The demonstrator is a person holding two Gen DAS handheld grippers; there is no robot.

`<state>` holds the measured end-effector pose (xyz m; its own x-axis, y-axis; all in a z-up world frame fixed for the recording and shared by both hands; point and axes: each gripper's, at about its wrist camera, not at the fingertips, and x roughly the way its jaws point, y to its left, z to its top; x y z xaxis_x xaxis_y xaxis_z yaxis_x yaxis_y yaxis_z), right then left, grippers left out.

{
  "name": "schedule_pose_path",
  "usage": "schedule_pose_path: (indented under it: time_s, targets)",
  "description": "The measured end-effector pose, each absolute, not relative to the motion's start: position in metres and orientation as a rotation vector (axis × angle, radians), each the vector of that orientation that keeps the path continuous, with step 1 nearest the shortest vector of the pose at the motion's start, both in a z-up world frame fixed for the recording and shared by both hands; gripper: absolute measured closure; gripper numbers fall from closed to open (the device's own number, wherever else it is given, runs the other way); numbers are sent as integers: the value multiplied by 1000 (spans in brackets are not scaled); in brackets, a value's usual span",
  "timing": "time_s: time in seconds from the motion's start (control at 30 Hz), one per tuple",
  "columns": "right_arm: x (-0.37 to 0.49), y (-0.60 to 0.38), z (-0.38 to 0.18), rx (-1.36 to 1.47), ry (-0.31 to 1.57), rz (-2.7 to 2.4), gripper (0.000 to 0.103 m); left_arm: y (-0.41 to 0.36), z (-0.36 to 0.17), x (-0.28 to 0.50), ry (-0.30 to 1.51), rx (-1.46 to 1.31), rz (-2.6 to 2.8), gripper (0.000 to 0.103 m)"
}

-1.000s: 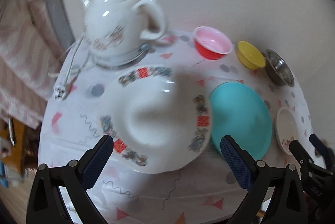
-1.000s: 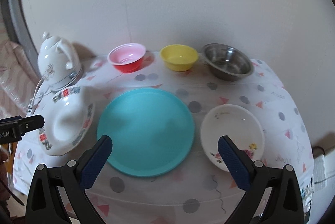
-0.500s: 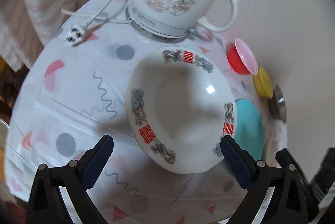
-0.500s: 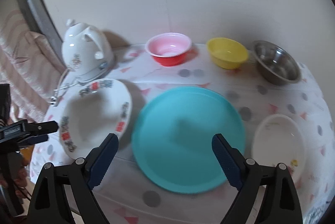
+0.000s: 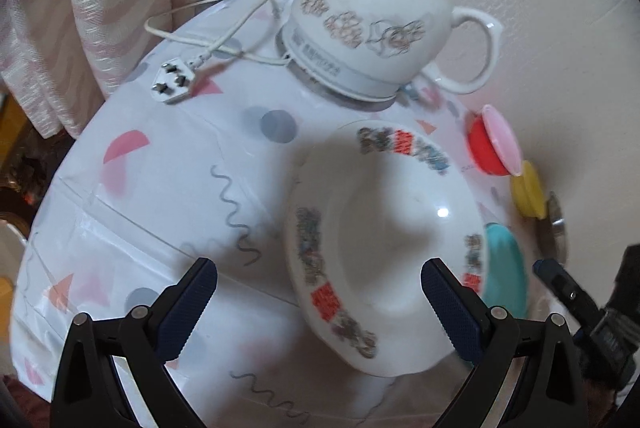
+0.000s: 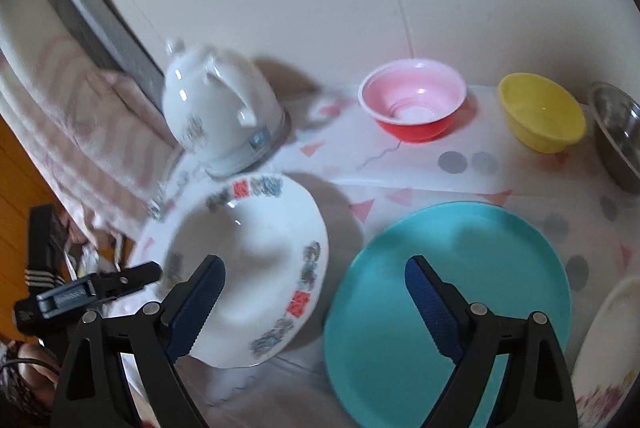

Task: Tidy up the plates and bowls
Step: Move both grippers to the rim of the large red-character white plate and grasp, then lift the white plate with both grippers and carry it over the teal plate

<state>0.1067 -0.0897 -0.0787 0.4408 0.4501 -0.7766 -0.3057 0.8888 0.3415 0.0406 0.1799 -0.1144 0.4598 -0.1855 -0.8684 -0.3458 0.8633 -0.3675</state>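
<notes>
Both claws hang spread wide over the patterned white tablecloth (image 6: 400, 171), gripping nothing. The left gripper (image 5: 318, 298) frames the near rim of the wide white ceramic bowl with red-and-blue rim pattern (image 5: 384, 244). The right gripper (image 6: 314, 292) straddles the gap between that bowl and the round turquoise plate (image 6: 448, 292) just right of it. The white ceramic kettle (image 6: 218, 115) sits behind.

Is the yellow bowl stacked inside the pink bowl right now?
No, the yellow bowl sits on the table by itself, beside the pink bowl with a gap of tablecloth between them.
</notes>
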Motion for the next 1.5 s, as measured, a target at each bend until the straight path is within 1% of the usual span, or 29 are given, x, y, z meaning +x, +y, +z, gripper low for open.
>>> schedule_pose_path:
  time_s: [0.1,0.2,0.3,0.37,0.47,0.53,0.57,0.6,0.67,0.8,0.87,0.93,1.0,1.07,1.13,1.2,1.33,1.47,1.5]
  targets:
    - [122,-89,-89,197,1062,480,10,177,-117,43,1114,-494,131,3]
    - [136,-89,-100,238,1104,506,17,174,-115,46,1101,-462,141,3]
    - [148,-87,-108,257,1125,543,26,175,-119,49,1113,-480,136,3]
    - [155,-85,-113,278,1143,587,37,176,-124,50,1120,-509,126,3]
    - [163,-81,-120,311,1152,633,46,180,-127,47,1117,-541,132,4]
    - [167,-79,-125,329,1162,654,52,182,-129,47,1118,-555,124,8]
    - [168,-78,-128,347,1168,670,54,182,-130,47,1115,-571,110,13]
    - [170,-78,-130,357,1175,674,55,182,-131,47,1116,-575,102,20]
    - [173,-77,-135,377,1184,688,63,179,-132,48,1124,-562,86,26]
    - [176,-75,-143,400,1204,711,64,171,-137,53,1143,-550,44,38]
    - [177,-73,-147,407,1215,719,65,169,-139,55,1150,-556,34,40]
    - [177,-72,-149,420,1220,734,68,168,-139,56,1145,-556,23,41]
    - [177,-70,-152,419,1229,735,69,166,-141,58,1147,-551,11,48]
    - [178,-68,-156,426,1241,733,73,164,-142,59,1144,-536,4,51]
    - [177,-66,-160,434,1256,730,73,162,-142,59,1140,-531,-2,51]
    - [176,-65,-162,434,1260,736,76,162,-143,60,1135,-525,-10,51]
    - [175,-62,-163,424,1251,727,77,161,-144,62,1134,-513,-14,51]
    - [172,-60,-160,379,1246,710,83,161,-144,63,1129,-497,-5,52]
    - [171,-59,-158,358,1243,709,83,161,-144,63,1128,-496,-4,53]
